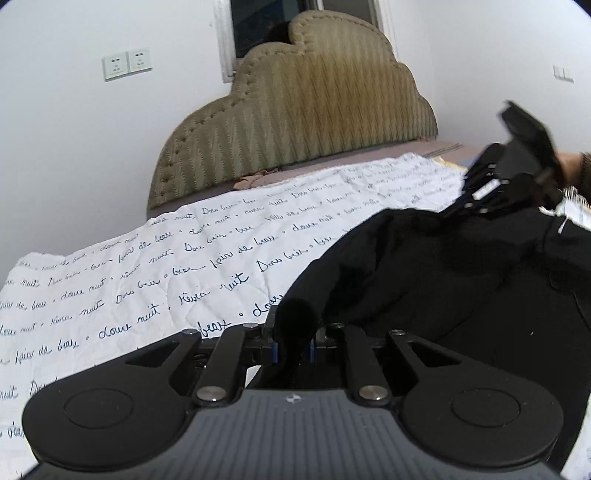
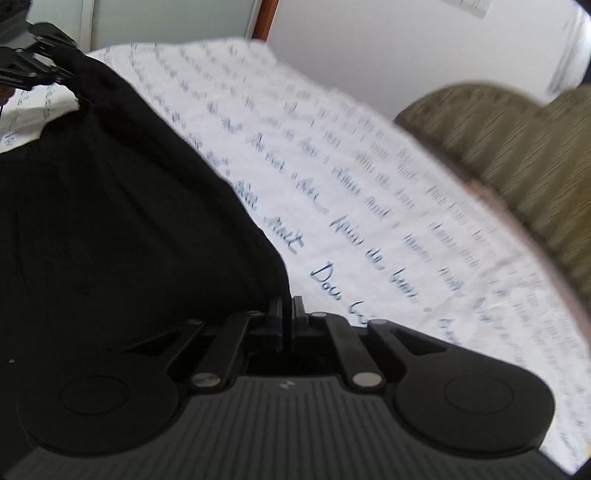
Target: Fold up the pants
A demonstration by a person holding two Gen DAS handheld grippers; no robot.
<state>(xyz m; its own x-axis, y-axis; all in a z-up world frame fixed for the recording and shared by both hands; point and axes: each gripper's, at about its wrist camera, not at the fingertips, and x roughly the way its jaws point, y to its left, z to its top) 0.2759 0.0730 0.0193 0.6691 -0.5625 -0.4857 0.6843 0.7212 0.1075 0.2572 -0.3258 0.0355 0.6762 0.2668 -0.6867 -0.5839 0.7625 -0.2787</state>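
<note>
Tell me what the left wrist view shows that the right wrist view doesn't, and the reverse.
Left wrist only: two wall sockets, a window above the headboard, and a wall switch.

Right wrist only: a brown door frame and a pale panel beside it.

Both: the black pants on the white sheet with blue script, the headboard, the left hand-held gripper shut on a pants corner, and the right hand-held gripper shut on a pants edge.
</note>
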